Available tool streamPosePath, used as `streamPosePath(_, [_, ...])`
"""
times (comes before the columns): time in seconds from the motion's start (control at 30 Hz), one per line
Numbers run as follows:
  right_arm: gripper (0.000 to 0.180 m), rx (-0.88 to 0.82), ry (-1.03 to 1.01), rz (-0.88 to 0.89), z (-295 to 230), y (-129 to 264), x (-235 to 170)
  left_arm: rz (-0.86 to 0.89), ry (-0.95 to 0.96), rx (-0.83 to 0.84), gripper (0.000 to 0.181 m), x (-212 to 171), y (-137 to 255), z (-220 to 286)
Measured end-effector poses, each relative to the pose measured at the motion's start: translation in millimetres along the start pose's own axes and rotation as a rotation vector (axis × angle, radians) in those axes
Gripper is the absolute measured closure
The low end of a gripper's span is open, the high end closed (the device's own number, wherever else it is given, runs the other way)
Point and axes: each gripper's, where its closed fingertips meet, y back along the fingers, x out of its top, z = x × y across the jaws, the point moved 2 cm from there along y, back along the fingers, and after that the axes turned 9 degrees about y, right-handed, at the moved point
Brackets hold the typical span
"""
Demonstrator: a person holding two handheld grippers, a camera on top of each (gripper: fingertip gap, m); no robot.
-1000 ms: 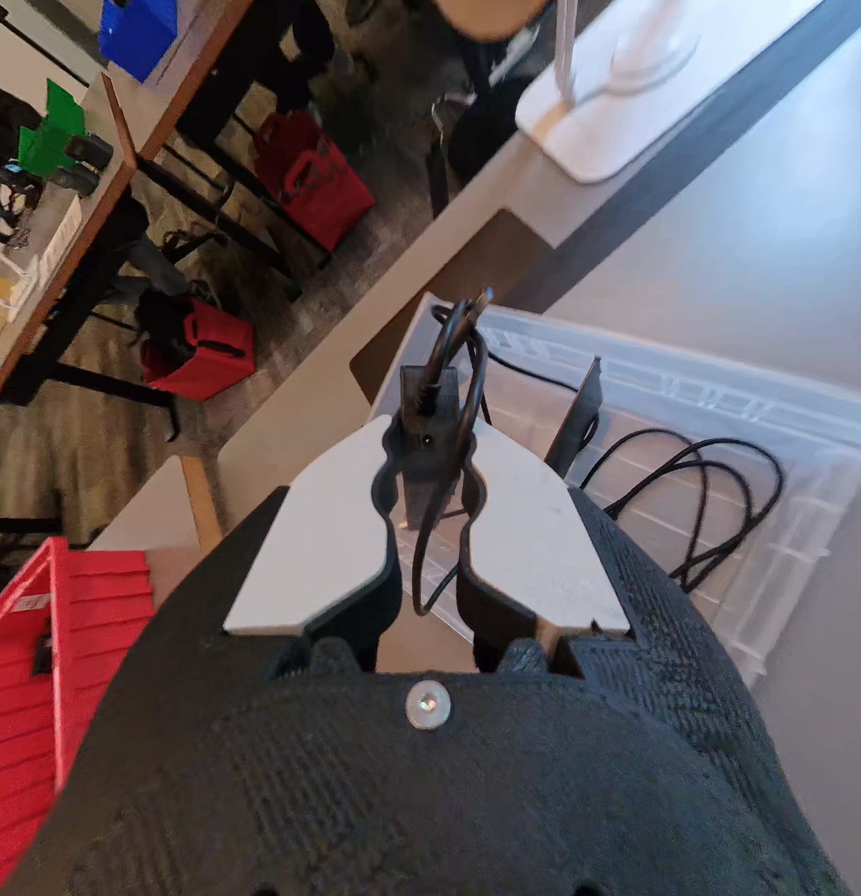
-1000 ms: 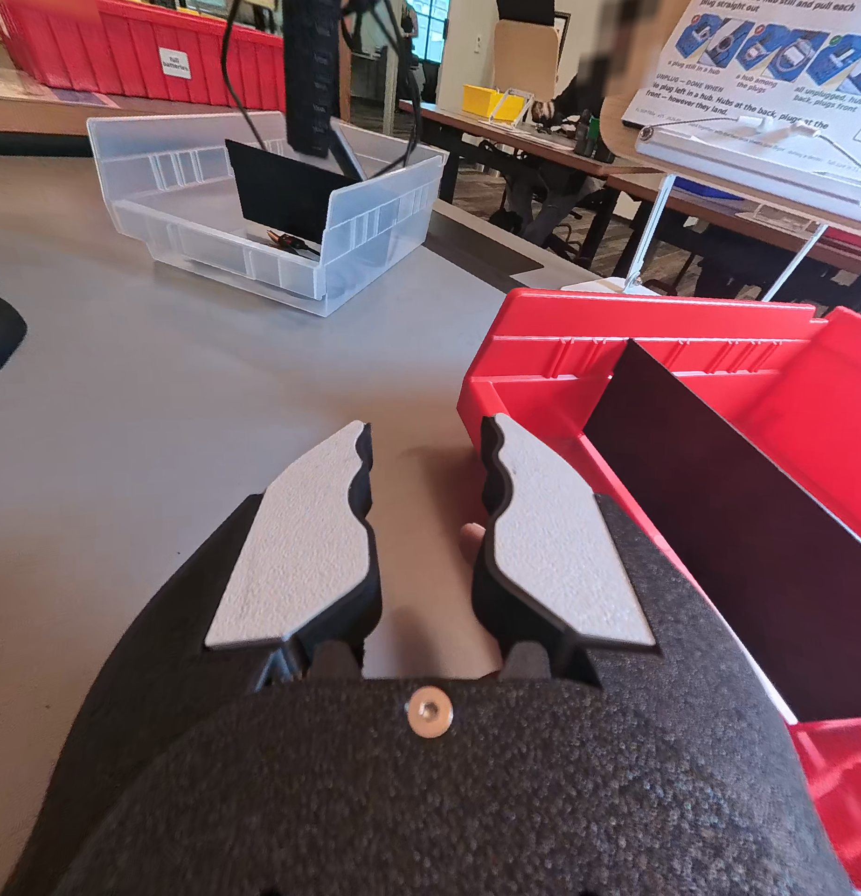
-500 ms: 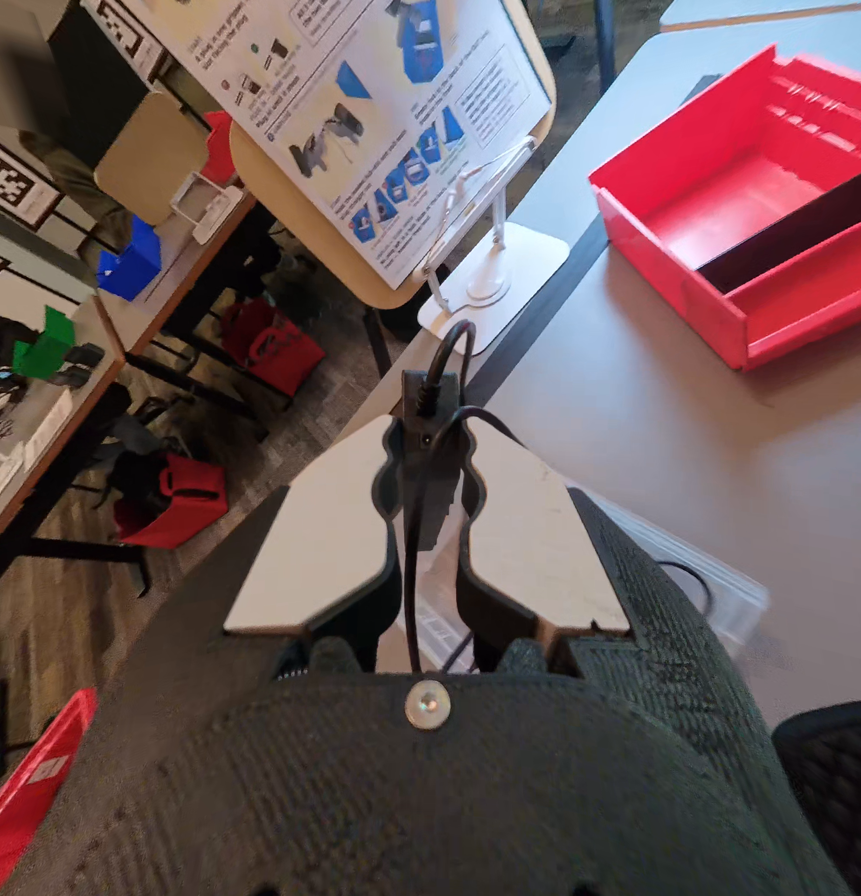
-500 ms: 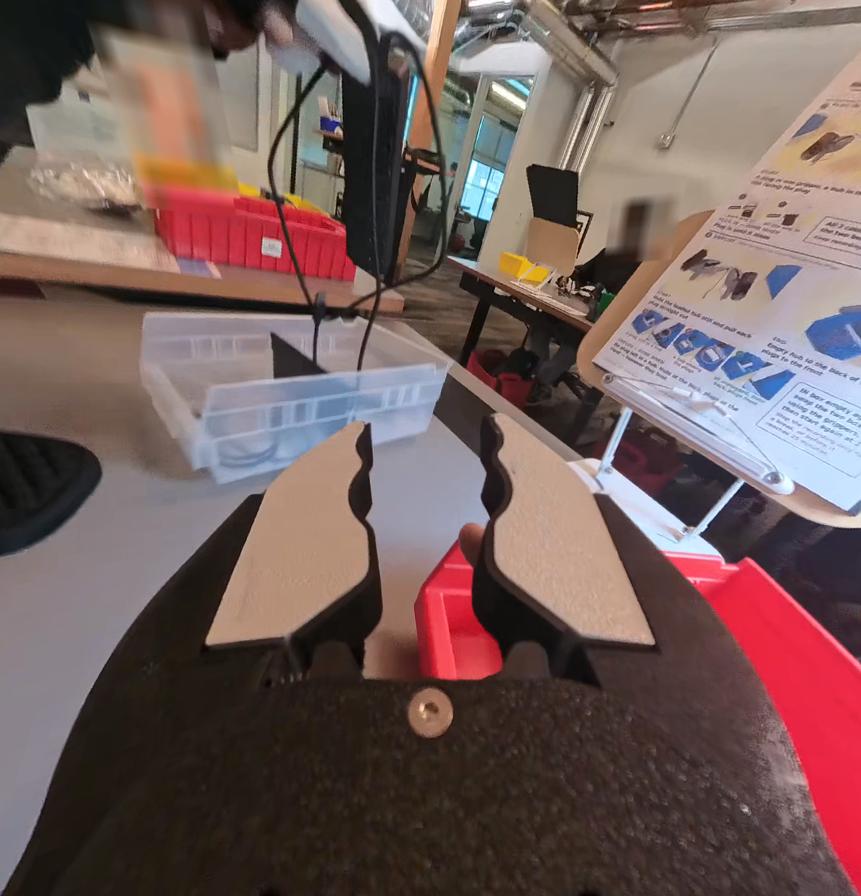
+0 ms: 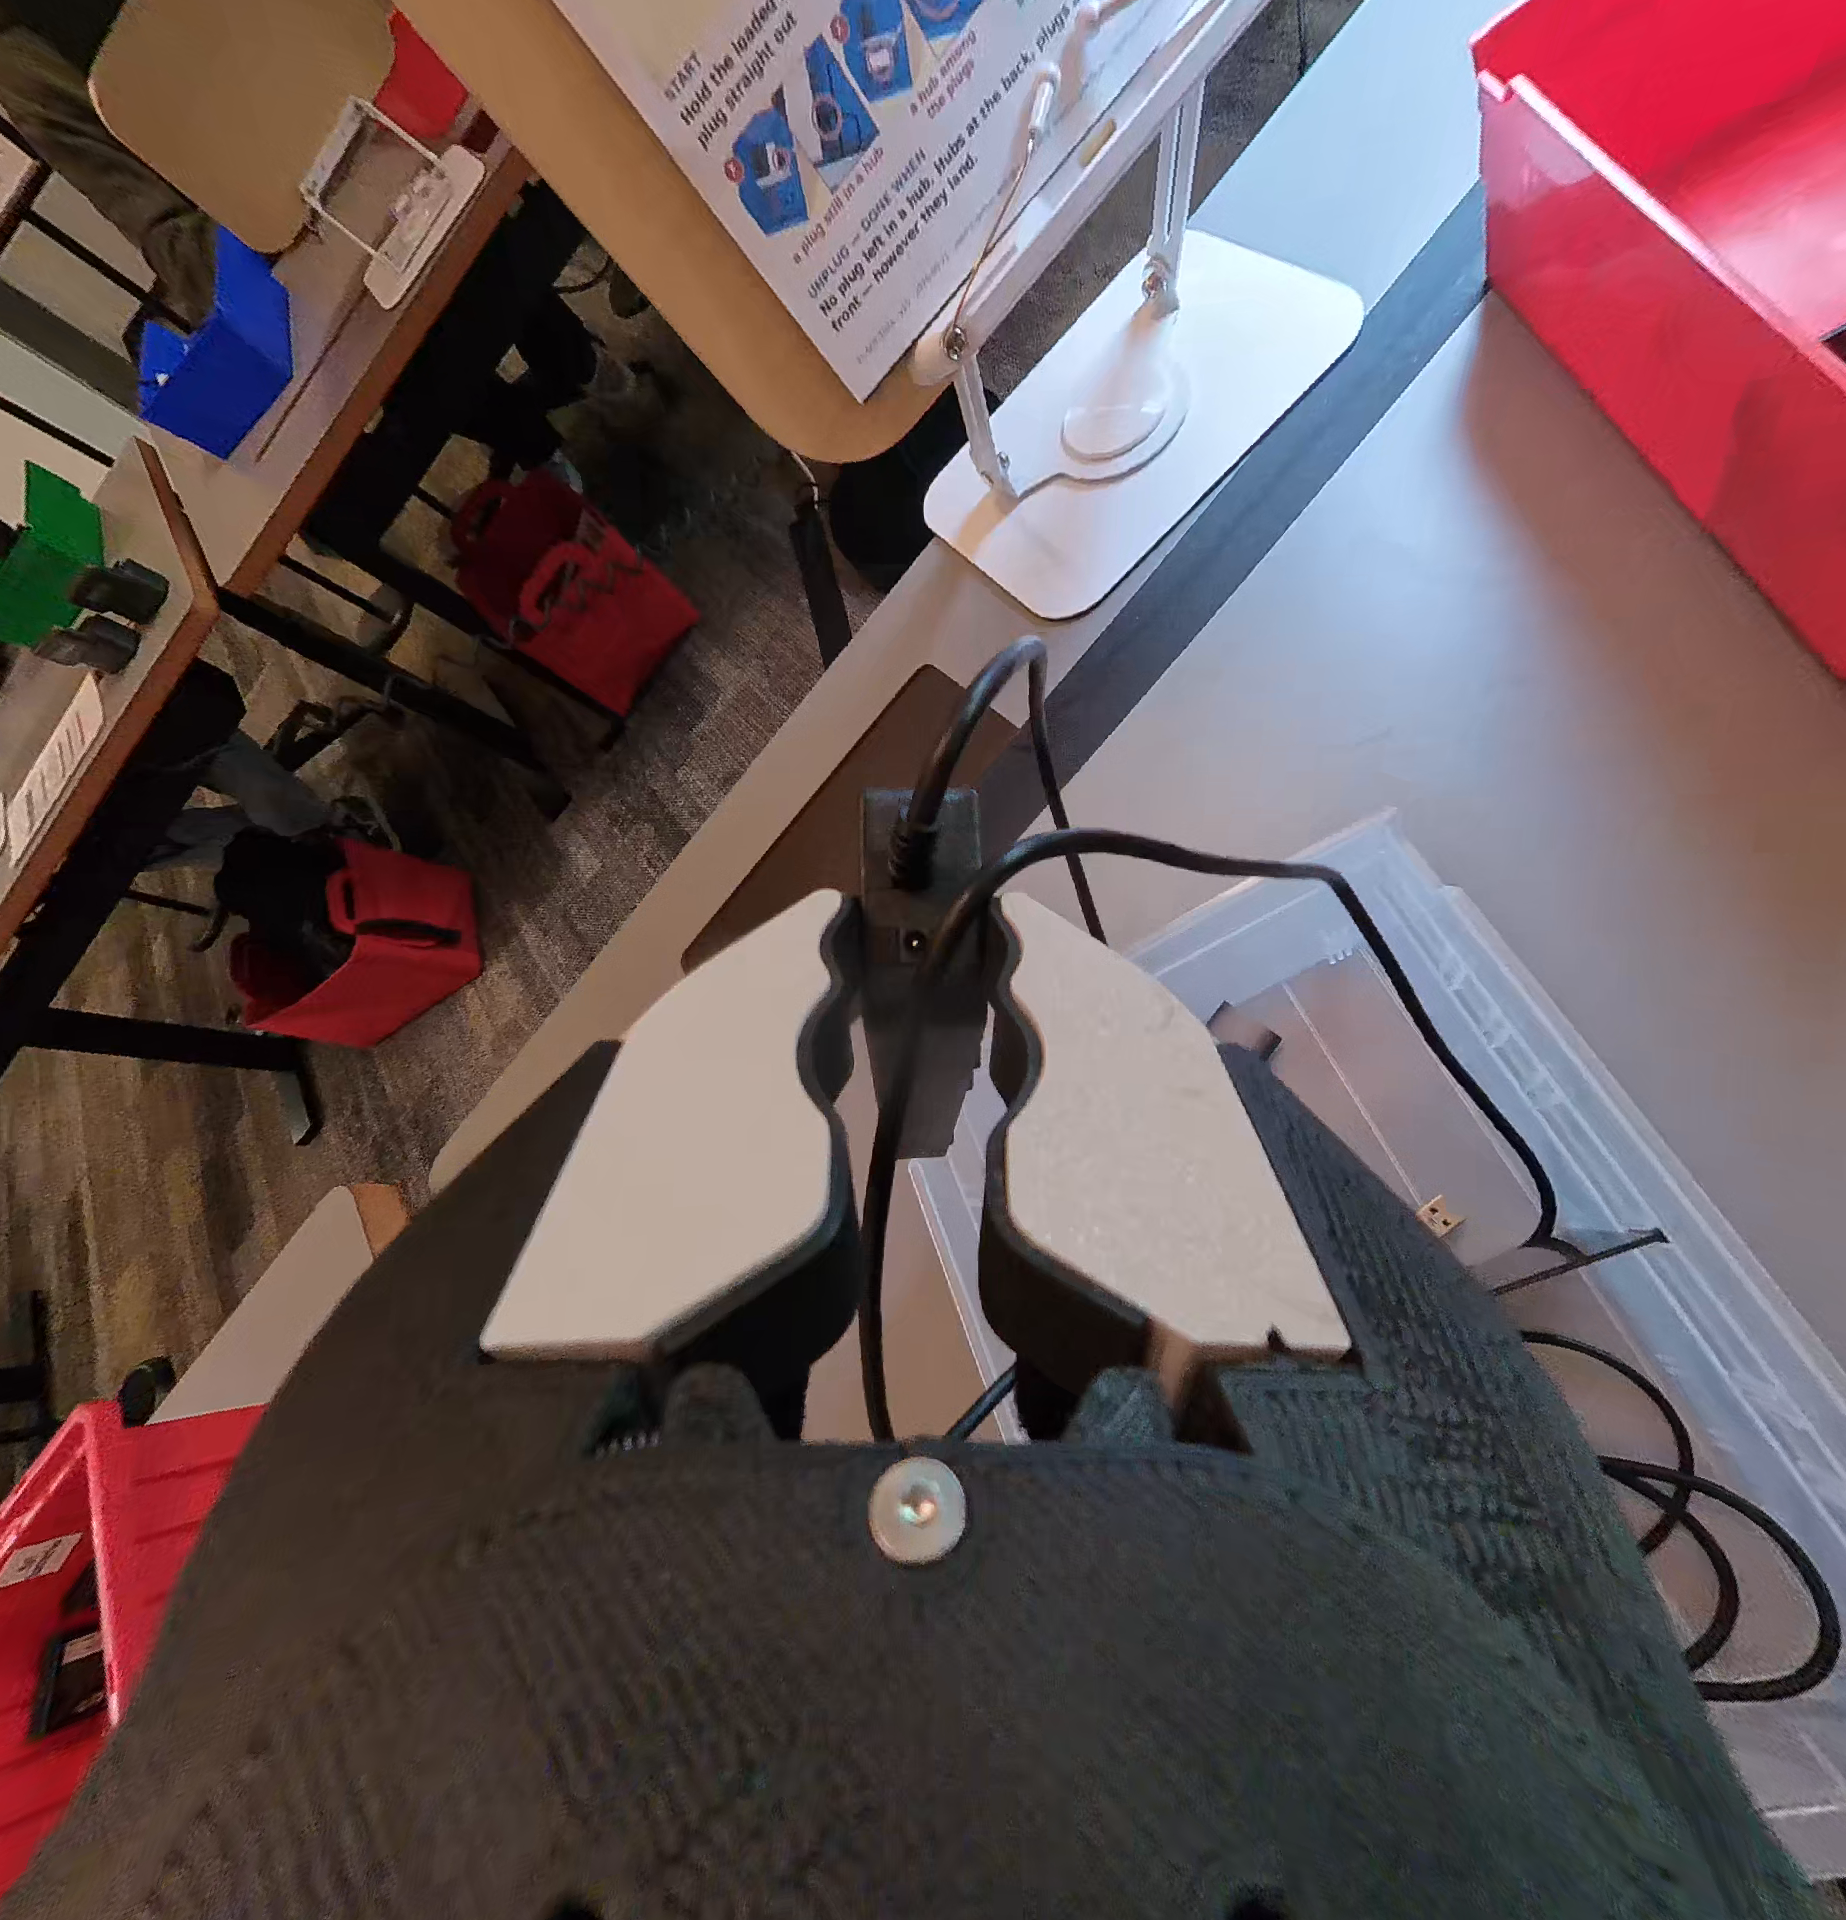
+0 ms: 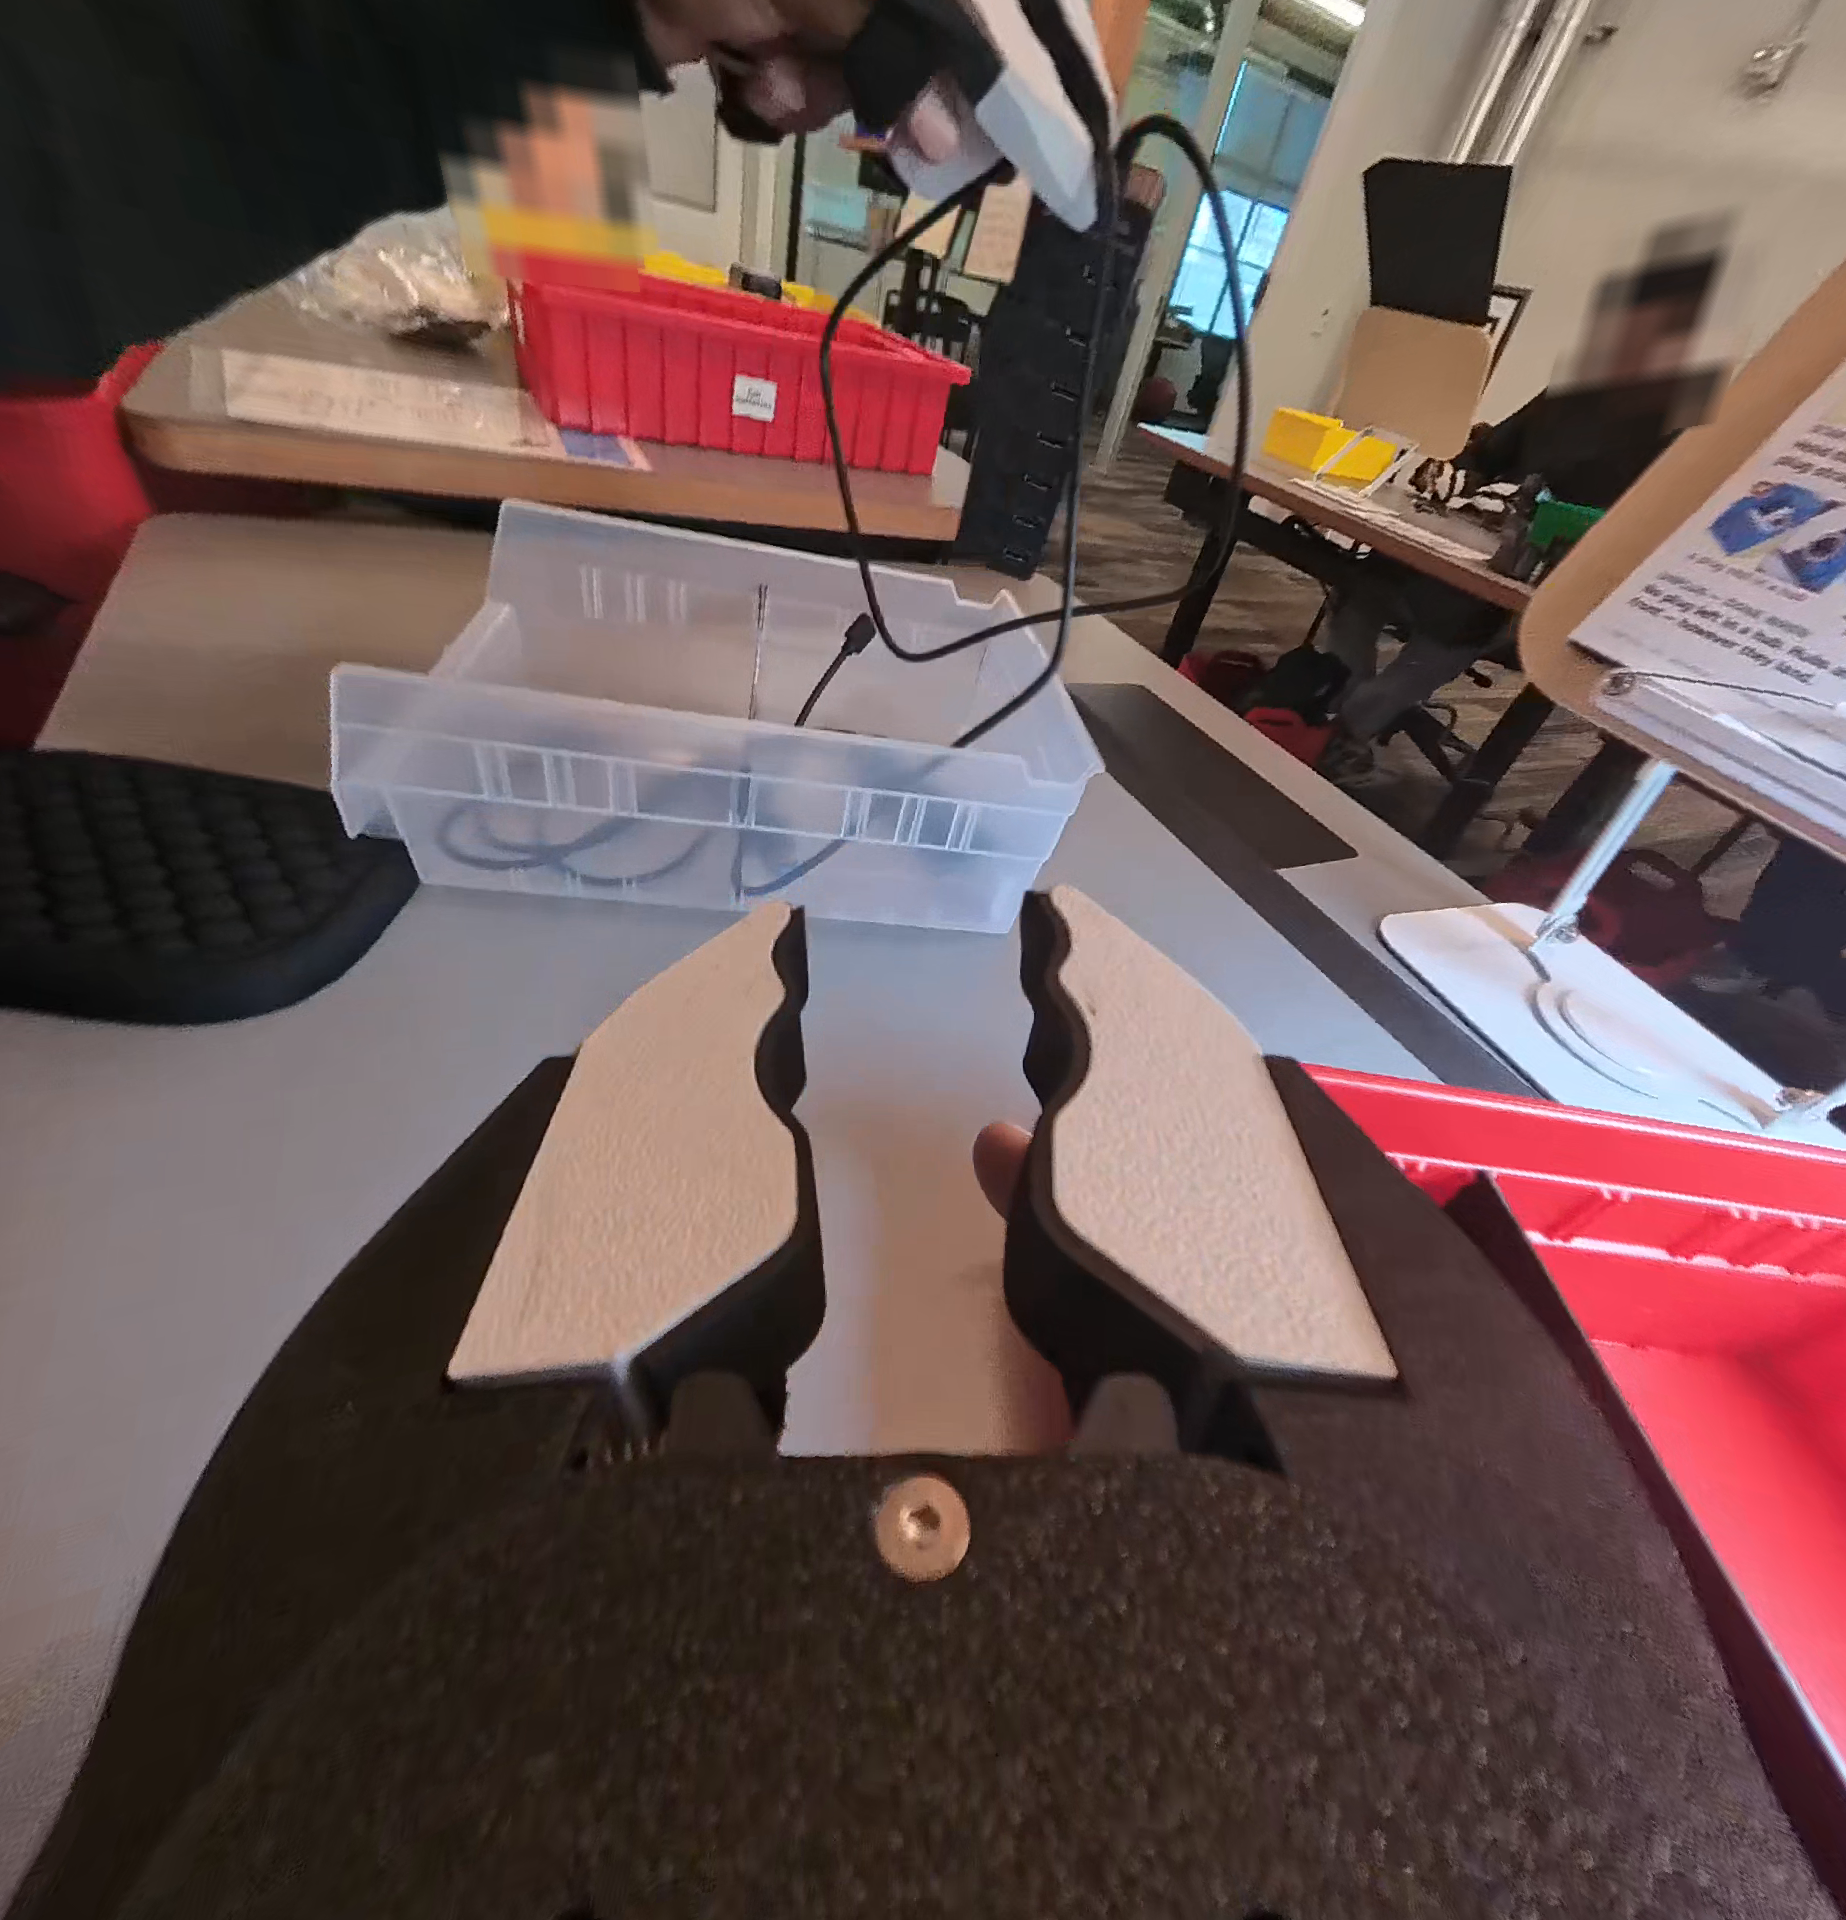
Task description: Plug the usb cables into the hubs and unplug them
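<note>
USB hub [image 5: 914,940], clamped in the left gripper [image 5: 917,961], now hangs above the clear bin [image 5: 1584,1288], cable [image 5: 1418,997] trailing in. Right gripper [image 6: 911,971] stays parted, empty, over the grey table [image 5: 1418,644]; red bin [image 6: 1677,1299] beside.

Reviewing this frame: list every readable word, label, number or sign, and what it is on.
I don't transcribe writing; here is what carries it:
Instruction sheet on the white stand: printed text and pictures, legible.
White label on the far red bin: too small to read.
White label on the near red bin: blurred.
Papers on the side table: blurred.
Black hub in the left claw: no marking visible.
</note>
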Motion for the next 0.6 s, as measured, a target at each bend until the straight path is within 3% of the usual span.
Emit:
streamPosePath(0.37, [0.141, -0.038, -0.033, 0.011, 8.1, 22.0, -2.2, -0.063, 0.021, -0.313, 0.158, -42.1, -0.7, 58.1])
streamPosePath(0.6, [0.142, -0.084, -0.096, 0.013, 14.3, 44.6, -12.7, -0.115, 0.061, -0.297, 0.157, -83.7, -20.6, 56.7])
